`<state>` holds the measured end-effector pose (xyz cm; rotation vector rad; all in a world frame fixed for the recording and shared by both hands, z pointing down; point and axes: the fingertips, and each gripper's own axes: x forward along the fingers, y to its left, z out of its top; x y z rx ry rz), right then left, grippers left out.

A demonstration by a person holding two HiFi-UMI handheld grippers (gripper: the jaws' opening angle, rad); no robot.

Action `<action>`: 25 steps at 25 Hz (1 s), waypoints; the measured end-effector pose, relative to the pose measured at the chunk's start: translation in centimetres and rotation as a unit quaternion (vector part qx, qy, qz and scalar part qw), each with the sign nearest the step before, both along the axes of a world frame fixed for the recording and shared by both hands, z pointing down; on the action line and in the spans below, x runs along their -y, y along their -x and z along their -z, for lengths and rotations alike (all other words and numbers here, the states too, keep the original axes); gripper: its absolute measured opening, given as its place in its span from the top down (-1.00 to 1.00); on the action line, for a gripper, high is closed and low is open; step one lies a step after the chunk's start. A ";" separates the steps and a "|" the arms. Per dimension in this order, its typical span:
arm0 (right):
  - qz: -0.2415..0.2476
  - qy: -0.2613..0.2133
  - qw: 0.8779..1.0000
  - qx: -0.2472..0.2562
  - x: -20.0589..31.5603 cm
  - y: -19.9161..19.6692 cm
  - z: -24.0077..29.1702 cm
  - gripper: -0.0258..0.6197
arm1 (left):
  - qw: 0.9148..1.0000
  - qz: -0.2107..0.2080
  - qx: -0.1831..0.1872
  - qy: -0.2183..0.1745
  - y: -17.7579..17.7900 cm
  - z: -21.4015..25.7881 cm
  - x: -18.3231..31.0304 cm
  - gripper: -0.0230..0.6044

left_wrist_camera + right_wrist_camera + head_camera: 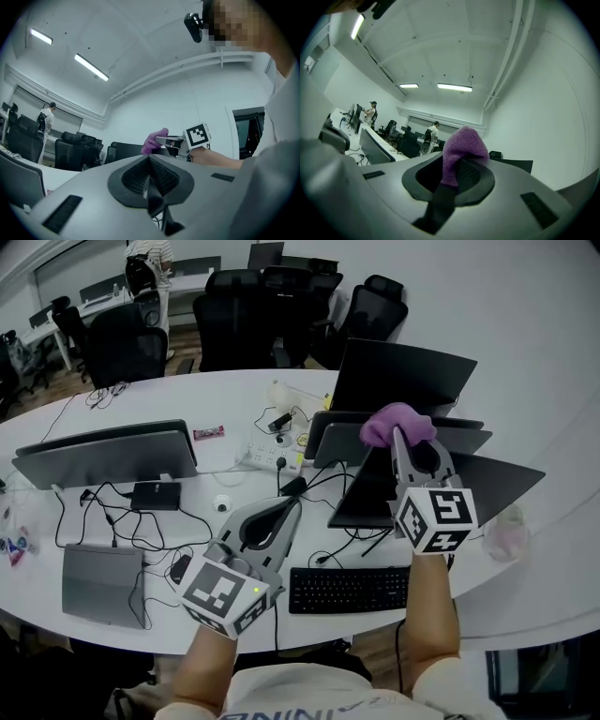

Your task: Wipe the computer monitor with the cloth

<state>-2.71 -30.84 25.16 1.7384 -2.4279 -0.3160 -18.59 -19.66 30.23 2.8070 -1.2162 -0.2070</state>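
My right gripper (400, 435) is shut on a purple cloth (397, 422), which bulges out past its tips. It is held up above the top edge of a dark computer monitor (469, 486) in front of me; whether the cloth touches it I cannot tell. In the right gripper view the cloth (462, 144) is pinched between the jaws of that gripper (457, 164). My left gripper (284, 511) hangs lower, over the desk cables left of the monitor, and its jaws meet with nothing between them (149, 161). The left gripper view also shows the cloth (153, 140).
A black keyboard (347, 589) lies at the near edge of the white desk (234, 395). Another black monitor (405, 374) stands behind, a grey one (108, 454) at left, with a grey laptop (98, 582), a power strip (267, 457) and cables. Office chairs (253, 320) stand beyond.
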 end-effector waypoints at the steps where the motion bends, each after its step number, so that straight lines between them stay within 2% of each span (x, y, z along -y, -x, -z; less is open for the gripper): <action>1: 0.002 0.002 1.000 -0.017 0.1 0.0 -0.3 0.75 | 1.000 0.001 0.003 0.000 -0.4 0.0 0.0 0.90; 6: 0.007 0.000 0.995 -0.104 -0.1 0.1 -1.3 0.75 | 1.000 0.018 0.007 0.012 -2.1 -0.2 0.2 0.90; 10: 0.024 0.000 0.991 -0.134 -0.5 0.4 -1.4 0.75 | 1.000 0.027 0.010 0.011 -3.7 0.1 0.1 0.90; 17: 0.047 -0.003 0.988 -0.148 -0.9 -1.3 -1.7 0.75 | 0.999 0.044 0.023 0.003 -6.6 0.9 -0.2 0.90; 25: 0.063 -0.001 0.988 -0.140 -0.9 -5.3 -1.7 0.75 | 0.998 0.052 0.035 -0.003 -10.9 2.0 -0.2 0.90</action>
